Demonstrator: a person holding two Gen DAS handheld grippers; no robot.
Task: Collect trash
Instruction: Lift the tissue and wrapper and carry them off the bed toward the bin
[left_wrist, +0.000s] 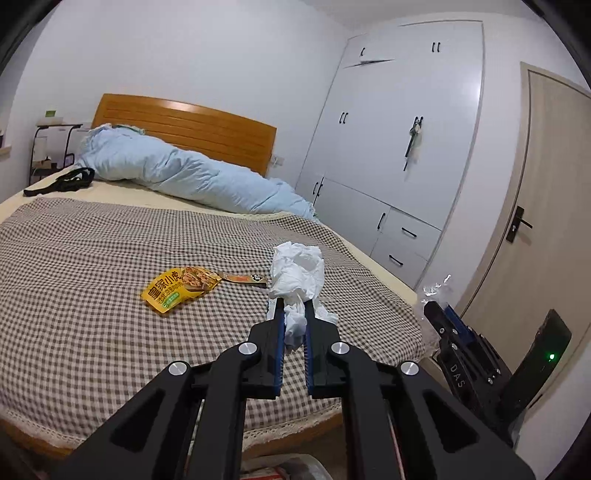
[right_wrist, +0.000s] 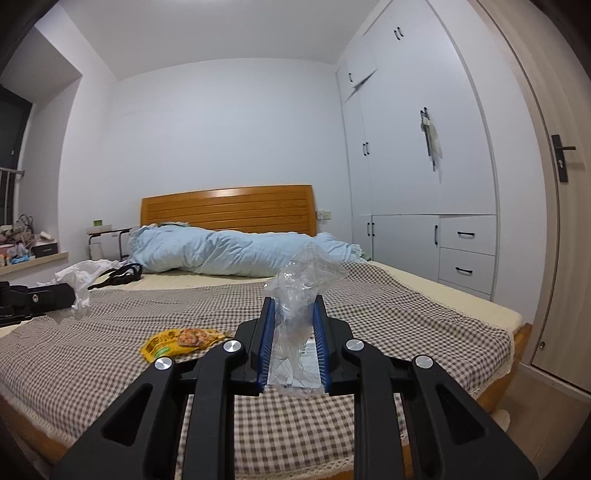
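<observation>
Showing wardrobe door handle (right_wrist: 562, 156) | right view only; snack wrapper (left_wrist: 181, 288) both

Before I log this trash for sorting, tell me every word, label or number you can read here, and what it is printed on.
"皇家小虎": large characters on the yellow snack packet lying on the checked bedspread.
"DAS": white letters on the right hand-held gripper, seen from the left wrist view.
Smaller lines and green badge on the packet: too small to read.
Torn strip beside the packet: print blurred.

A home bedroom: bed (right_wrist: 332, 295) with wooden headboard (right_wrist: 227, 210), built-in wardrobe (right_wrist: 406, 166).
</observation>
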